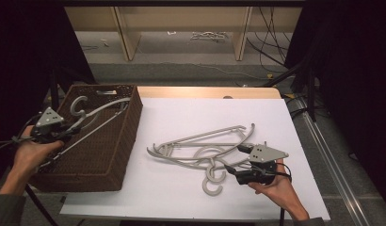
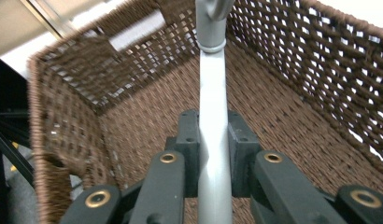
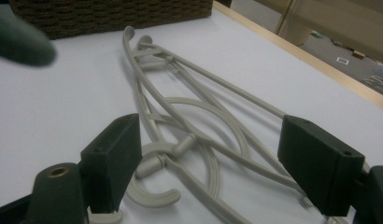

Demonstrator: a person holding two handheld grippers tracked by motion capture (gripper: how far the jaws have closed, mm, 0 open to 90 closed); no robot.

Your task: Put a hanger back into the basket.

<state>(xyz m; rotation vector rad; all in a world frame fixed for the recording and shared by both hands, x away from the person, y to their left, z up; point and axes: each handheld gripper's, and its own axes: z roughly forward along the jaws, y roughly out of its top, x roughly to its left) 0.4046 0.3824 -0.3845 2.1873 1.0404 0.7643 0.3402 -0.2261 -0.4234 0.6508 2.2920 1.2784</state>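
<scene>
While gripped by left tool [image 2: 213, 154], hanger [image 2: 212, 116] hook cropped, over basket [image 2: 292, 70]

My hands and their grippers

Black jaw blocks, brass-ringed screws, grey triangular plates on top, grey sleeves at six o'clock.

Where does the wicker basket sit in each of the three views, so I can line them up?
High view: the wicker basket sits at the left, off the white sheet's left edge, with a grey hanger in it.
Left gripper view: the basket's walls surround the frame; the left gripper is clamped on the hanger above its floor.
Right gripper view: a strip of its side runs along the top left.
Shared landmark: the basket's brown weave.
</scene>
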